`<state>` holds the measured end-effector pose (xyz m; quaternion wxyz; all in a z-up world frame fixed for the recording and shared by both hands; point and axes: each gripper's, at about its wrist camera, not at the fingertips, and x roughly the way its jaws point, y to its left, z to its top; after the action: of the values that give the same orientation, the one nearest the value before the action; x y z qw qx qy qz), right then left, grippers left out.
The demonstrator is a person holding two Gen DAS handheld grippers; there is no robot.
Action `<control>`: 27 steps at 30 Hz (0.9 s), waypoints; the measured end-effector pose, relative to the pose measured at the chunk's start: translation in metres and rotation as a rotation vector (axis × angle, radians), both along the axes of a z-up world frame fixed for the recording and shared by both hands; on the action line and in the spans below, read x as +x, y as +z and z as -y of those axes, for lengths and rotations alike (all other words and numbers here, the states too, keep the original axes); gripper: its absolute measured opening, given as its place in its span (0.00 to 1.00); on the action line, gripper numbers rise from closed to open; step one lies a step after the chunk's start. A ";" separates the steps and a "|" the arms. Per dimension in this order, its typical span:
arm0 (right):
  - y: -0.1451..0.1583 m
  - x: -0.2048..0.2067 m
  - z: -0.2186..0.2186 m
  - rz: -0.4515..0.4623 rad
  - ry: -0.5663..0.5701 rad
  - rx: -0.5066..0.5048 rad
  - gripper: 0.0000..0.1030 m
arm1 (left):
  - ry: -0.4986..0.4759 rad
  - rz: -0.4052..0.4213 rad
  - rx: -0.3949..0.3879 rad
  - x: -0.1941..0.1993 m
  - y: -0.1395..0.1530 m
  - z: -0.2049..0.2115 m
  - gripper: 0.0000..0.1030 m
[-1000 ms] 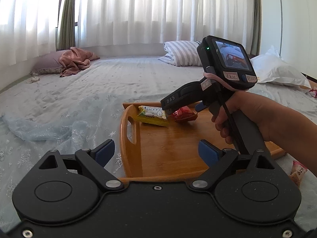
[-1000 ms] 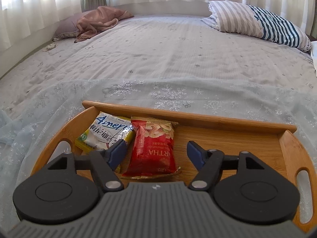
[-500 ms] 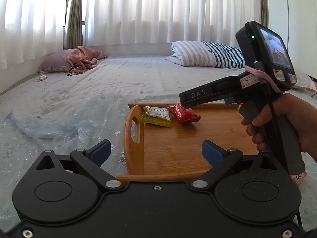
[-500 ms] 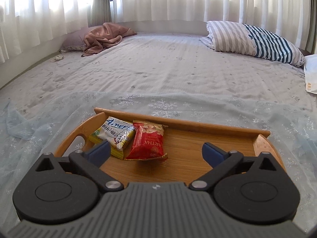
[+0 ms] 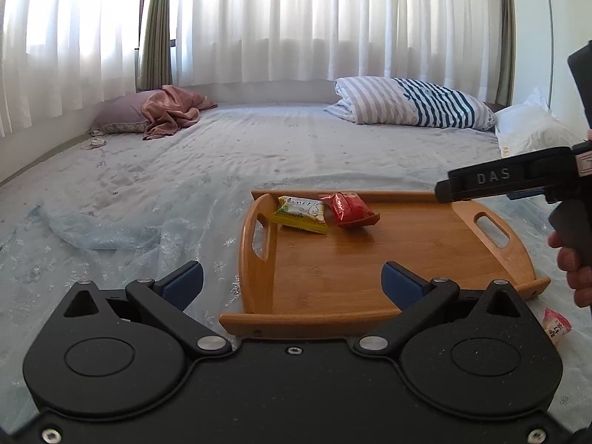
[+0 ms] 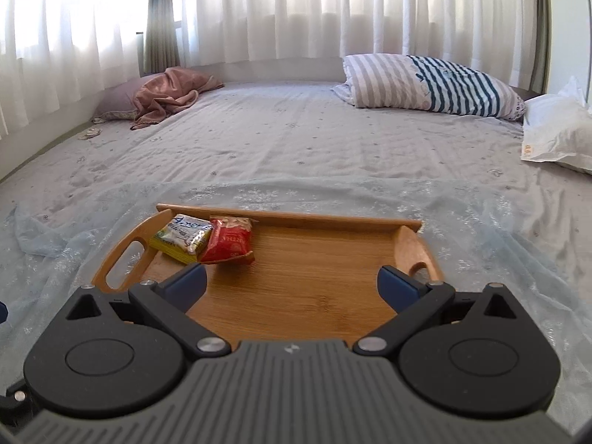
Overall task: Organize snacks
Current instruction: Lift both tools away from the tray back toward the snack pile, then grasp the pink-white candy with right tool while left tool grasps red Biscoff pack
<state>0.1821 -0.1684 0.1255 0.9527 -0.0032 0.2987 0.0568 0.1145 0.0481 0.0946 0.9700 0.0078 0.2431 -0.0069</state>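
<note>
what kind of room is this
Most likely a bedroom: a wide bed with a striped pillow, and sheer curtains over the window behind it.

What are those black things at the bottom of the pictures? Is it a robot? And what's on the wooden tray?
No robot: a person holds a grabber tool in each hand, and each tool carries a camera looking out along its two blue-tipped fingers. One picture comes from the left gripper, the other from the right gripper. In the left one you can also see the person's hand holding the other tool. Both grabbers are open and hold nothing. A wooden tray sits on a bed, with a yellow snack pack and a red snack pack side by side. A pink snack lies outside the tray.
</note>
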 end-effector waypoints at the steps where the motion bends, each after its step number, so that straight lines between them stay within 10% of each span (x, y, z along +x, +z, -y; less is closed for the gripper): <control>1: 0.001 -0.005 0.003 0.002 -0.010 -0.007 1.00 | 0.001 -0.001 0.000 -0.002 0.000 0.000 1.00; 13: -0.017 -0.071 0.053 0.097 -0.040 -0.069 1.00 | 0.013 -0.021 0.041 -0.022 -0.009 0.002 0.98; 20: -0.043 -0.085 0.087 -0.069 -0.002 0.042 1.00 | -0.044 -0.071 0.141 -0.032 -0.020 0.011 0.99; 27: -0.073 -0.101 0.099 -0.160 0.069 0.065 1.00 | -0.067 -0.132 -0.046 -0.043 -0.025 -0.009 0.99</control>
<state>0.0809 -0.2677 0.0528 0.9227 0.0223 0.3717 0.0994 0.0712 0.0572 0.0696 0.9510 -0.0070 0.3058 -0.0455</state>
